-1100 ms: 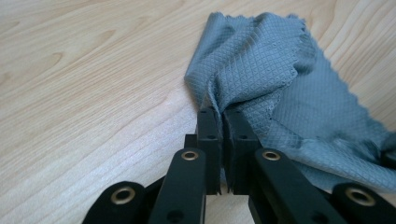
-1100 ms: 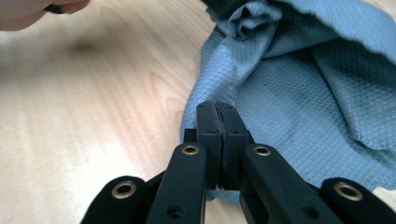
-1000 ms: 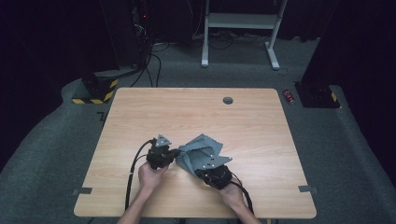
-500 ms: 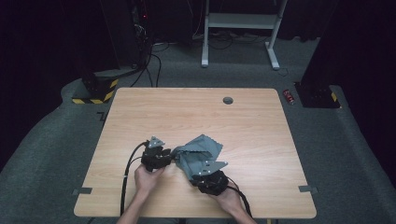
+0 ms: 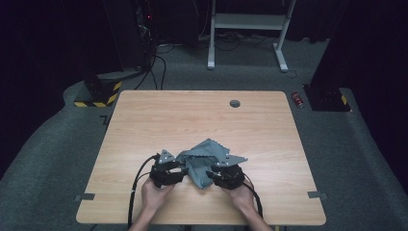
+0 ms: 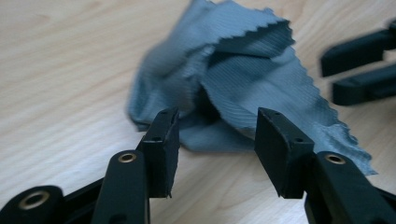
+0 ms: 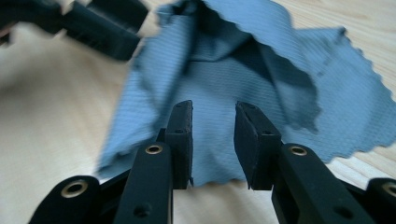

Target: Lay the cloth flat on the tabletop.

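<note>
Here the cloth [image 5: 204, 156] lies crumpled near the table [image 5: 144, 115] front edge.

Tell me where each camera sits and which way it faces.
High view: above the person's side, looking forward and down at the table; forearms, both tongs.
Left gripper view: on the left tongs, jaws apart, facing the grey cloth.
Right gripper view: on the right tongs, jaws apart.
Shared: the cloth, the opposite tongs.
</note>
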{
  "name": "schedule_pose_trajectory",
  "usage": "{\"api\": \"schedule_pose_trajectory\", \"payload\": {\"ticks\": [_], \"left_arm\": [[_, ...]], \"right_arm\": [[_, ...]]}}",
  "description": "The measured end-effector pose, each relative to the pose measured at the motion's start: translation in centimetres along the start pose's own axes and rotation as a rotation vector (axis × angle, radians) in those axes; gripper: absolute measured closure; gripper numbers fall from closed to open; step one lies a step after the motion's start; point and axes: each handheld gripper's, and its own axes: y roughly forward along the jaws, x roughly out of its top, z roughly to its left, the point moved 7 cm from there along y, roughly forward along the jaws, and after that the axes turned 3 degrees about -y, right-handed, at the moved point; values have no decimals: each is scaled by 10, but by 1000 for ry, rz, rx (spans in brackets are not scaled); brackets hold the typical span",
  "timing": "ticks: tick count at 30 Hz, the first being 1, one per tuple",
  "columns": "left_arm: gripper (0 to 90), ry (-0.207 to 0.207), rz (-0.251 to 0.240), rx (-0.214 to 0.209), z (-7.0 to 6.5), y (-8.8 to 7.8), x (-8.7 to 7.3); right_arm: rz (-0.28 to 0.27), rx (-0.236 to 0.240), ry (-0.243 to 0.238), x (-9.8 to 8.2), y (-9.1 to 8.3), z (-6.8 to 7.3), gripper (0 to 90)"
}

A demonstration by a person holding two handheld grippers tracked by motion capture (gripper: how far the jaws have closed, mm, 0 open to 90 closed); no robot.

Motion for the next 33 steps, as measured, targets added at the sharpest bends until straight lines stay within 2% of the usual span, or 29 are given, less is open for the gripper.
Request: {"api": "schedule_pose_trajectory", "payload": {"ticks": [2,3,5,6,7,8,9,10,11,12,13,15,17,18,19,20,21,23,24,25,26,27,29,30,31,32,33], "left_arm": [[499,-3,12,-7,-3,6,2],[534,-8,18,-7,-4,9,2],[561,8,38,10,-5,15,3],[679,6,43,6,-7,17,3],[679,18,52,4,-8,19,2],[791,41,69,6,-10,21,0],[840,41,69,6,-10,21,0],[889,66,78,8,-10,21,-2],[889,74,76,3,-11,19,-4],[898,83,78,-6,-12,16,-7],[899,83,78,-6,-12,16,-7],[899,97,85,-10,-10,6,-17],[899,92,89,-13,-10,3,-22],[898,101,104,-15,-8,-3,-30],[895,101,104,-15,-8,-3,-30],[889,97,114,-25,-8,-9,-36],[873,90,110,-25,-8,-11,-37],[768,92,97,-21,-7,-14,-35],[724,90,62,-23,-9,-21,-28],[694,90,62,-23,-9,-21,-28],[655,99,31,-20,-12,-25,-19],[630,99,31,-20,-12,-25,-19],[572,121,-6,-5,-16,-27,-2],[543,138,-21,9,-18,-25,12],[518,138,-21,9,-18,-25,12],[496,143,-29,12,-20,-18,29],[481,143,-29,12,-20,-18,29]], "right_arm": [[16,-16,24,-2,6,-7,675],[38,-32,34,-4,12,-11,692],[48,-35,35,-5,14,-12,703],[78,-40,27,-8,19,-13,730],[78,-40,27,-8,19,-13,730],[88,-45,8,-9,22,-13,768],[88,-45,8,-9,22,-13,768],[92,-43,4,-10,21,-13,825],[92,-43,4,-10,21,-13,825],[93,-50,-4,-10,21,-15,874],[93,-50,-4,-10,21,-15,874],[101,-67,-16,-10,21,-17,896],[103,-70,-16,-10,20,-18,895],[96,-76,-15,-9,17,-20,887],[96,-76,-15,-9,17,-20,887],[74,-82,5,-7,13,-24,842],[74,-84,21,-7,12,-24,820],[65,-88,26,-6,11,-27,802],[60,-100,42,-5,9,-31,767],[56,-109,42,-5,9,-33,759],[54,-118,49,-4,9,-34,750],[54,-118,49,-4,9,-34,750],[44,-151,75,-2,7,-40,729],[38,-155,78,-1,6,-42,719],[38,-155,78,-1,6,-42,719],[27,-171,97,0,5,-46,690],[27,-173,106,0,5,-46,685]]}}
